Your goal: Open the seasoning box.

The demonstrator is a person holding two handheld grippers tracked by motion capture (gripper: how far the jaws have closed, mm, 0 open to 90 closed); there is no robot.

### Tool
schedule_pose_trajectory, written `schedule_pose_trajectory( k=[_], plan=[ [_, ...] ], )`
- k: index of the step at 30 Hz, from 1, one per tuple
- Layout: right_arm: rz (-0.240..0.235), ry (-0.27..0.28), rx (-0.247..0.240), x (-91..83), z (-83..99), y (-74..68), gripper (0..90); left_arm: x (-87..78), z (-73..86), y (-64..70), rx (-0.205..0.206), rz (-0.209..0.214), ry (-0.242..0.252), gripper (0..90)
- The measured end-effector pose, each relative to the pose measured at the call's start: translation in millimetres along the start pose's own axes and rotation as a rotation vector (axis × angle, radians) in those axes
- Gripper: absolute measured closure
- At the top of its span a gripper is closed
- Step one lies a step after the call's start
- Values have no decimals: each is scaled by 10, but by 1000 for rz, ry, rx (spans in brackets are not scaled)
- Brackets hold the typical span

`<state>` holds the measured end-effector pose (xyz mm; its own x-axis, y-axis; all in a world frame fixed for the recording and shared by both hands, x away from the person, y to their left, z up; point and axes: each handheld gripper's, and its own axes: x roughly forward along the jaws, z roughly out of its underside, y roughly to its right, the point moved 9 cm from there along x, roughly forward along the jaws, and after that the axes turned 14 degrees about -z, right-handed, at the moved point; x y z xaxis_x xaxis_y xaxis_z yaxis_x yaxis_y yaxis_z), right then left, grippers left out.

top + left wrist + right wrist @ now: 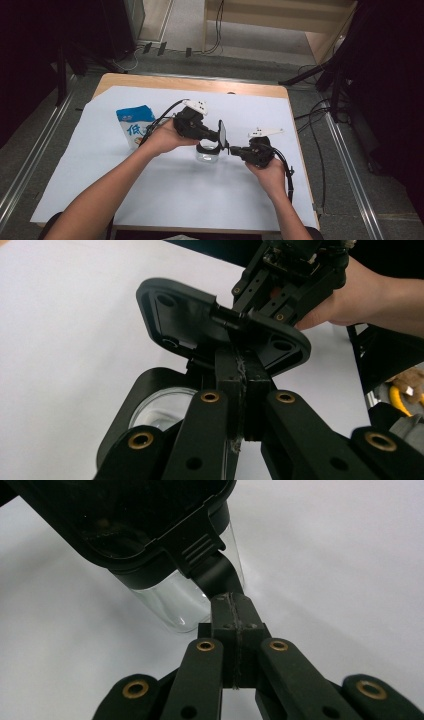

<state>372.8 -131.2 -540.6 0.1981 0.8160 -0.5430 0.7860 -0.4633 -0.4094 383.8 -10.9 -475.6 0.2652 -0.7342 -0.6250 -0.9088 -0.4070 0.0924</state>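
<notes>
A small clear jar [206, 156] with a black rim stands on the white sheet mid-table. Its black hinged lid [222, 134] is raised on edge above it. My left gripper [218, 135] reaches the lid from the left and is shut on its edge. From the right, my right gripper [232, 149] is shut on the lid's latch tab. The left gripper view shows the lid's underside [190, 322], the jar's glass [157, 412], my shut left gripper [243, 371] and the right gripper [235, 320] pinching the far edge. The right gripper view has my right gripper [234, 602] clamped on the tab, under the lid [125, 525] and jar [182, 607].
A blue and white carton [135, 125] stands left of the jar, behind the left hand. The white sheet [165, 195] covers most of the wooden table [190, 83]. Cables trail from both grippers. Dark stands and floor cables surround the table.
</notes>
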Motion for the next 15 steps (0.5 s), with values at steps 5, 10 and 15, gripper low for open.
schedule_pose_trajectory(
  k=[5, 10, 15],
  plan=[
    [2, 5, 5, 5, -2, 4, 900, 61, -42, 23, -19, 24, -4, 900],
    [9, 8, 4, 7, -2, 2, 900, 140, -70, 40, -22, 35, -11, 900],
    [34, 5, -6, 17, -4, 11, 900, 201, -65, 26, -40, 37, -13, 900]
  ],
)
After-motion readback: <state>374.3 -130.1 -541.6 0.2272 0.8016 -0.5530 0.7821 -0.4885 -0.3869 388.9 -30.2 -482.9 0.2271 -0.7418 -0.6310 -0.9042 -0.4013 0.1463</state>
